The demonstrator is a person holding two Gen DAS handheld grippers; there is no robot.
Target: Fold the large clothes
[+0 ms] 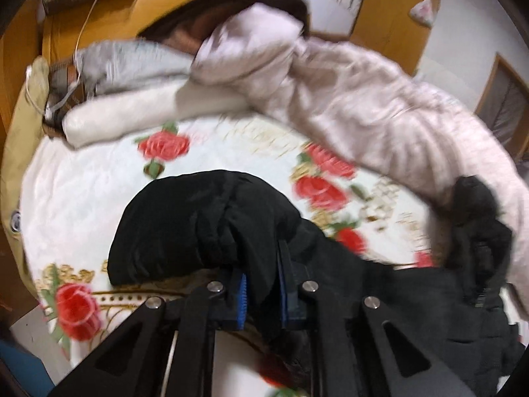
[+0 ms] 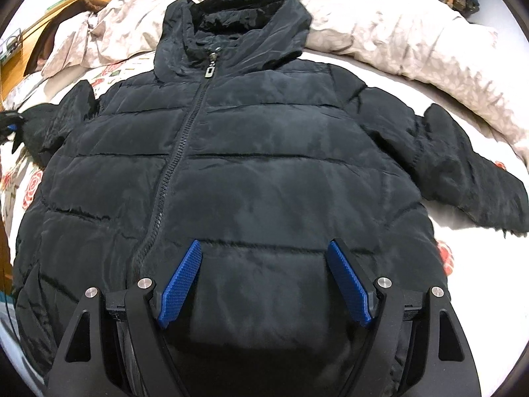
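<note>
A black puffer jacket (image 2: 264, 165) lies front up on the bed, zipped, with its hood (image 2: 238, 23) at the far end. In the left wrist view my left gripper (image 1: 263, 284) is shut on the jacket's black sleeve (image 1: 198, 225), and the fabric bunches up over and ahead of the blue pads (image 1: 243, 292). The right wrist view shows that gripper (image 2: 8, 122) at the far left edge, at the sleeve's end. My right gripper (image 2: 264, 244) hangs open over the jacket's lower front, with its blue pads (image 2: 180, 284) wide apart and nothing held. The other sleeve (image 2: 463, 165) lies spread out to the right.
The bed has a white sheet (image 1: 99, 198) with red roses. A crumpled pale pink quilt (image 1: 363, 109) runs along the far side, beside a white pillow (image 1: 139, 109). A wooden headboard (image 1: 109, 16) and a white cable (image 1: 84, 23) are behind them.
</note>
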